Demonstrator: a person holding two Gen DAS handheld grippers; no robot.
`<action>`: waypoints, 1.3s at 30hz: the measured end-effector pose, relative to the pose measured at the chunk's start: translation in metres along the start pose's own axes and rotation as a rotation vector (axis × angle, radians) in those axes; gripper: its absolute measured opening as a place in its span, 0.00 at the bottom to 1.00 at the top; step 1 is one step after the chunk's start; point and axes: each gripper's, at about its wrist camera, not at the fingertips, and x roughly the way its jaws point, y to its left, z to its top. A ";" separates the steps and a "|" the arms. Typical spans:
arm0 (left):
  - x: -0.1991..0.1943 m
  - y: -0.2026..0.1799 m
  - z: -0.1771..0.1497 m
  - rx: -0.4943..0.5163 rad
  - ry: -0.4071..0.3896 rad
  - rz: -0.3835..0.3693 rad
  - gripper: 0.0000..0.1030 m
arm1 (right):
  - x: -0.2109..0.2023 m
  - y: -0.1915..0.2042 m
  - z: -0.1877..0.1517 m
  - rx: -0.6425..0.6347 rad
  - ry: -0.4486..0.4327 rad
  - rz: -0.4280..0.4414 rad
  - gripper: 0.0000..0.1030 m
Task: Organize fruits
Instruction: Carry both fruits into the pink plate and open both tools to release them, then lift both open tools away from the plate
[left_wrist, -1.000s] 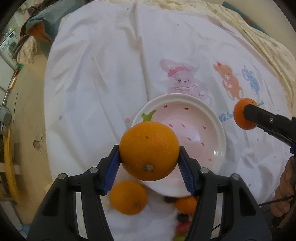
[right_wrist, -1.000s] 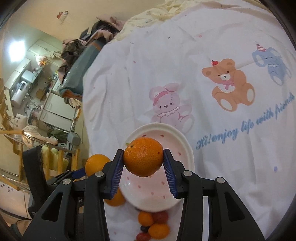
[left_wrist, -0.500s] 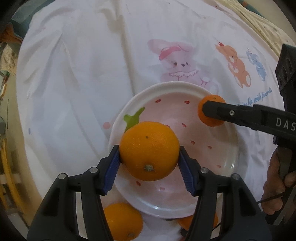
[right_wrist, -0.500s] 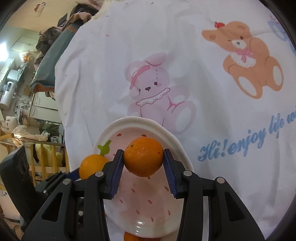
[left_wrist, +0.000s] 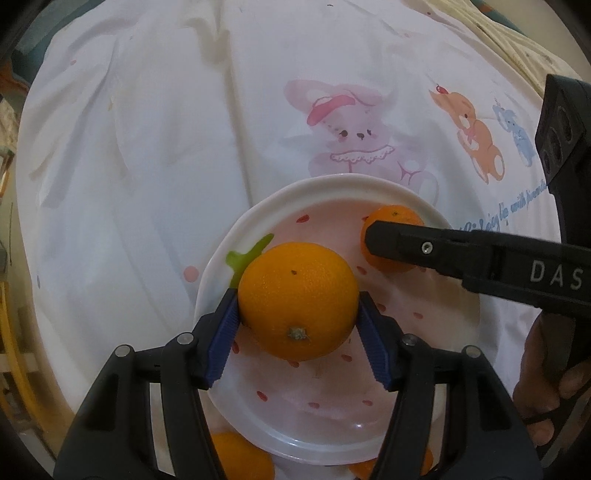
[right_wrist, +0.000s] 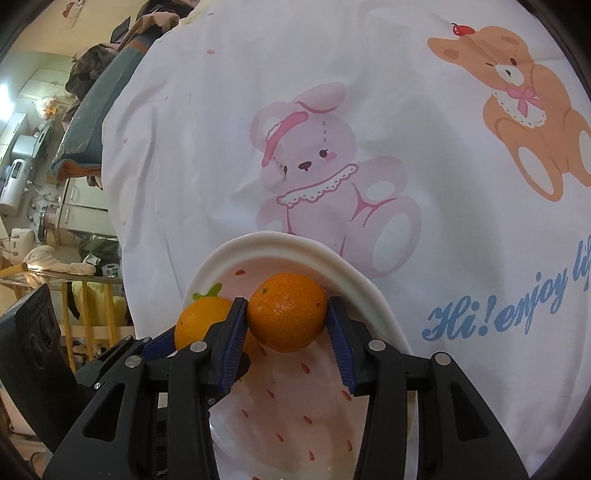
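Observation:
A white strawberry-pattern plate (left_wrist: 332, 435) lies on a white cartoon-print cloth; it also shows in the right wrist view (right_wrist: 295, 406). My left gripper (left_wrist: 298, 325) is shut on a large orange (left_wrist: 297, 304) low over the plate's left part. My right gripper (right_wrist: 287, 323) is shut on a smaller mandarin (right_wrist: 287, 317) at the plate's far right rim. The mandarin (left_wrist: 391, 221) and the right gripper's finger show in the left wrist view. The large orange (right_wrist: 199, 321) shows in the right wrist view, partly hidden.
Two more oranges (left_wrist: 240, 458) (left_wrist: 365, 467) peek out from under the plate's near edge. The cloth carries a pink bunny print (right_wrist: 317, 177) and a bear print (right_wrist: 528, 122). Room clutter lies beyond the cloth's left edge (right_wrist: 55, 184).
Both grippers have moved forward and down over the plate with their fruits. The mandarin has come to the plate's far right rim. Both stay shut.

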 end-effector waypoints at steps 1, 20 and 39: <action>0.000 -0.001 0.000 -0.001 -0.002 0.001 0.58 | -0.001 -0.001 0.000 0.005 -0.004 0.003 0.45; -0.017 0.002 -0.002 -0.007 -0.034 -0.016 0.82 | -0.029 -0.002 0.005 0.003 -0.074 0.018 0.72; -0.119 0.012 -0.049 -0.136 -0.233 -0.020 0.82 | -0.164 0.031 -0.089 -0.054 -0.374 -0.080 0.89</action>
